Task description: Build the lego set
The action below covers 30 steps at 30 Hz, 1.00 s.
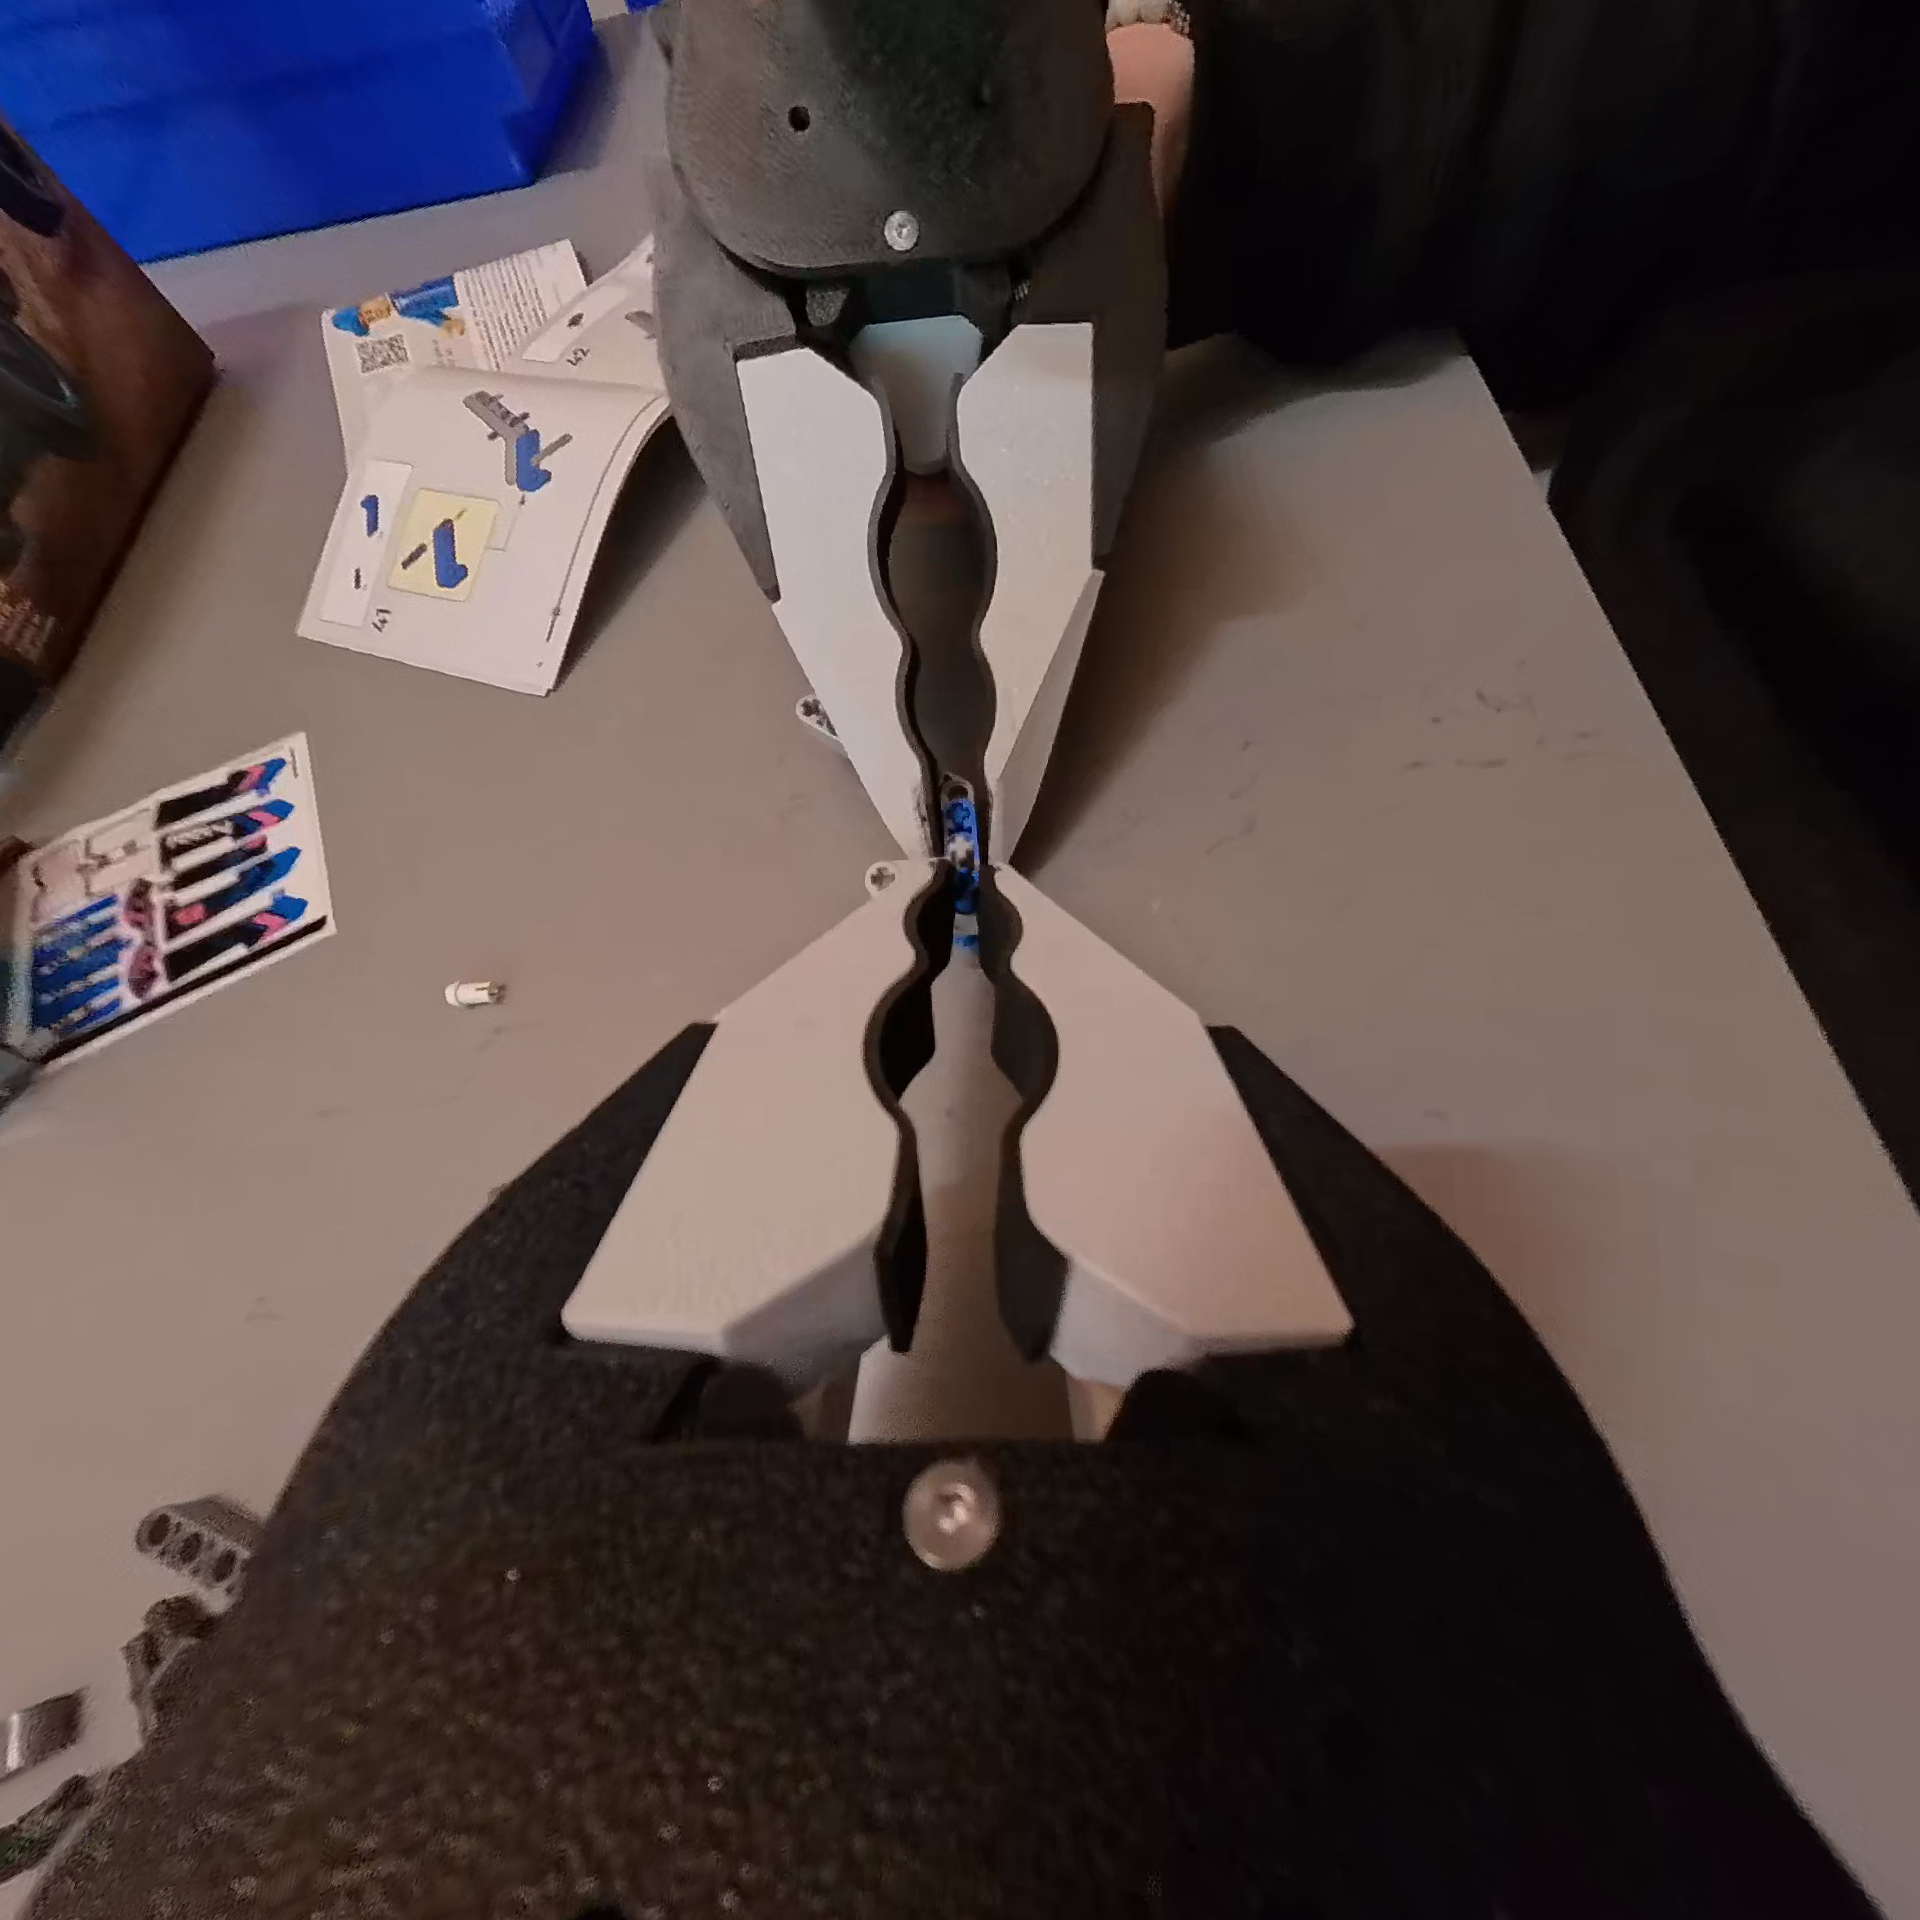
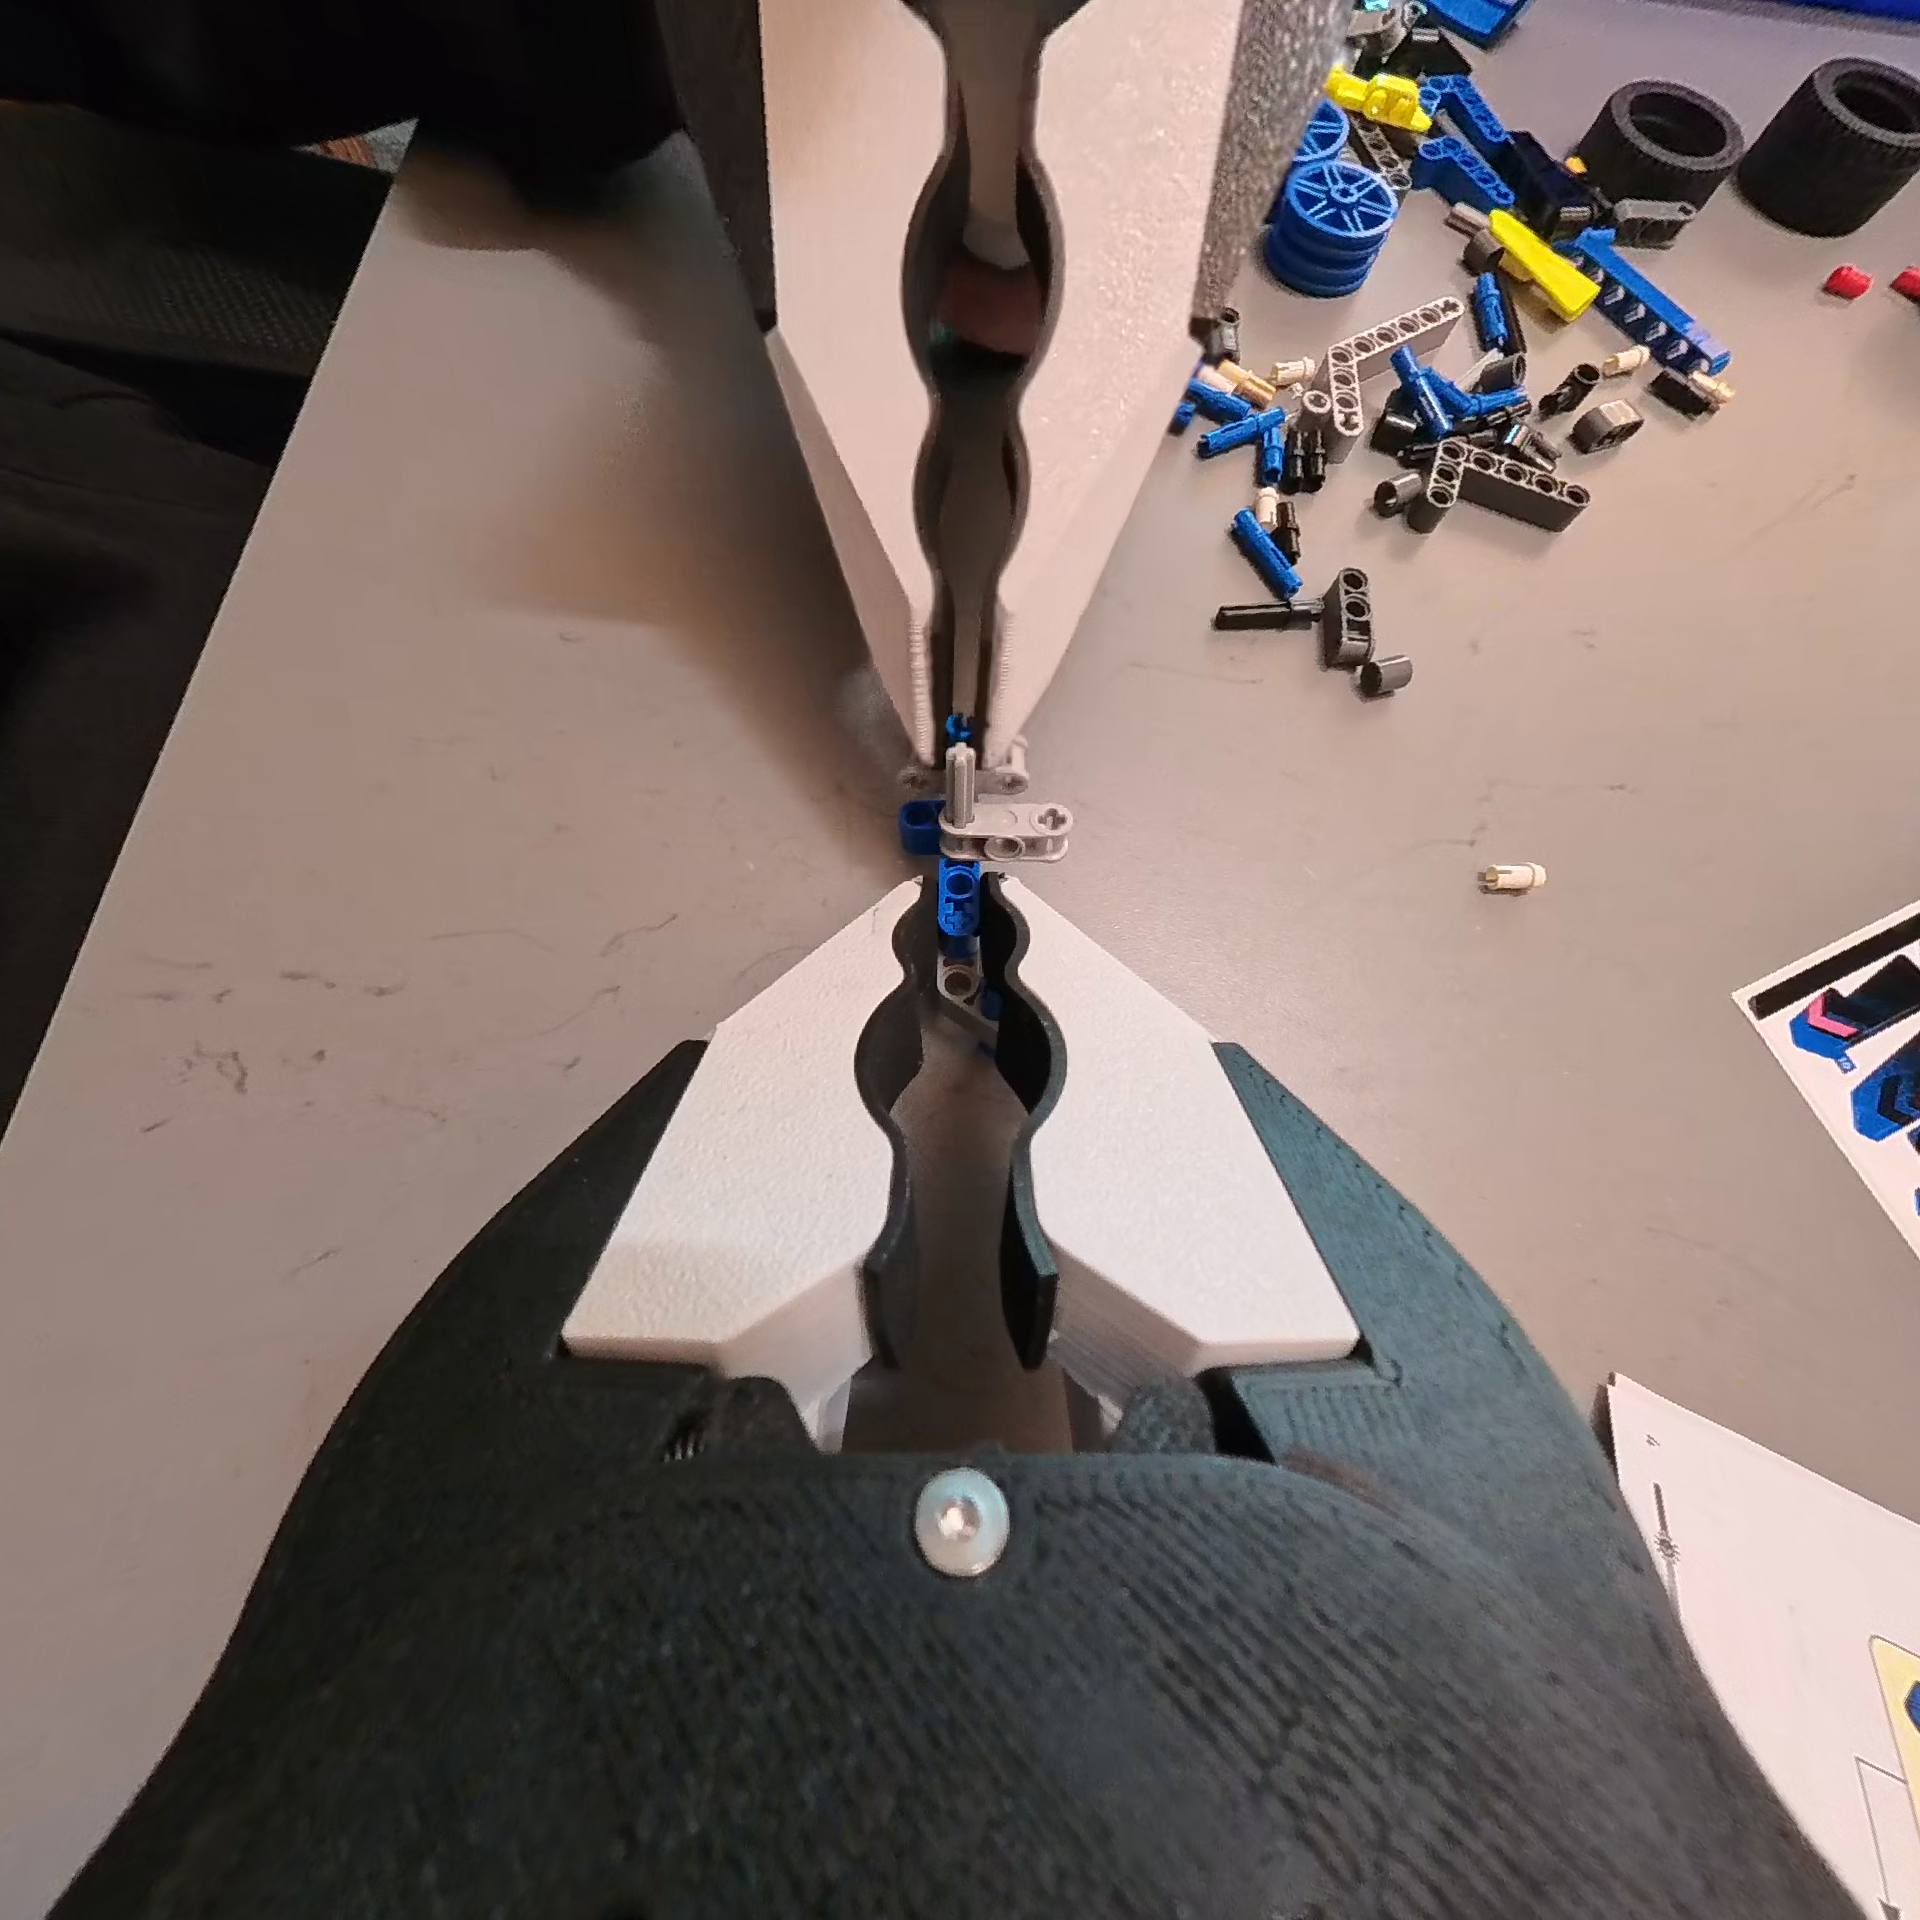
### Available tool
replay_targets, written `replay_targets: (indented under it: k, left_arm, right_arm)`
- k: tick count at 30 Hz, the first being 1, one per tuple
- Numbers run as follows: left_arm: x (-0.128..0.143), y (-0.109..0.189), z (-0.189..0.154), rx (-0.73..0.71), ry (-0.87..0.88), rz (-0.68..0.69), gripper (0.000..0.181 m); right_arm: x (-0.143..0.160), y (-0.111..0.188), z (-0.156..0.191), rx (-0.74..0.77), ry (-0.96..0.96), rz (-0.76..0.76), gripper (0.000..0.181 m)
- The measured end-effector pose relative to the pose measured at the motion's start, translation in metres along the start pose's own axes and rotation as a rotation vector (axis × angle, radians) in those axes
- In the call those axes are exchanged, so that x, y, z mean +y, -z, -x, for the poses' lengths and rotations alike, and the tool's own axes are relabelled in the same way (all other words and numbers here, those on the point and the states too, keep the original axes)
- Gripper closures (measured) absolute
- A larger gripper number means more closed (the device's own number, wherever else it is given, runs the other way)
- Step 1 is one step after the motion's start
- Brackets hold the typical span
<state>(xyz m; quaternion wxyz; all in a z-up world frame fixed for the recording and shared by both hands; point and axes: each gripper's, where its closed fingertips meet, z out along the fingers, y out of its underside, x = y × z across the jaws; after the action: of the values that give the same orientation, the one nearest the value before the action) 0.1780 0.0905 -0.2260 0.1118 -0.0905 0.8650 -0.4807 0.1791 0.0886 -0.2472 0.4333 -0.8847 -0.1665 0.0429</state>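
Blue bin (image 1: 281, 114): upper left of the left wrist view, at the counter's (image 1: 1299, 831) far edge.
Instruction booklet (image 1: 468, 499): open on the counter, left of centre, below the bin.
Sticker sheet (image 1: 177, 894): flat at the left edge, below the booklet.
Small white pin (image 1: 473, 994): alone on the counter, right of the sticker sheet.
Left tool (image 1: 961, 904): at frame centre, narrowed onto the small blue and grey lego assembly (image 1: 961, 842).
Right tool (image 2: 961, 904): tip to tip with the left one, narrowed on the same assembly from the opposite end.
Lego assembly: held between both tools above the counter; a grey link (image 2: 1008, 831) sticks out sideways.
Loose pieces (image 2: 1455, 395): upper right of the right wrist view, blue, grey, black and yellow.
Black tyres (image 2: 1756, 145): far upper right corner.
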Motion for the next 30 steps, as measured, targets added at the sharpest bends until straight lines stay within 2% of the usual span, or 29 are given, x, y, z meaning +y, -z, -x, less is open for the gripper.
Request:
replay_targets:
  k: [6,11,16,21,26,30]
  left_arm:
    - [0.000,0.000,0.001,0.075,0.104,-0.001,0.180]
    - [-0.004,-0.001,0.004,0.066,0.117,-0.021,0.180]
    - [-0.025,0.006,0.012,0.064,0.178,-0.170,0.180]
    - [-0.027,0.007,0.015,0.095,0.250,-0.191,0.180]
    - [-0.036,0.009,0.020,0.163,0.391,-0.265,0.180]
    - [-0.034,0.004,0.014,0.160,0.325,-0.224,0.180]
  right_arm:
    - [0.000,0.000,0.000,-0.023,-0.036,0.000,0.174]
    - [-0.001,0.002,-0.002,-0.020,-0.051,-0.009,0.174]
    - [-0.017,0.018,-0.007,-0.019,-0.103,-0.153,0.175]
    - [-0.018,0.020,-0.009,-0.009,-0.118,-0.168,0.175]
    - [-0.025,0.030,-0.009,-0.085,-0.230,-0.243,0.175]
    - [-0.020,0.025,-0.007,-0.107,-0.268,-0.204,0.175]
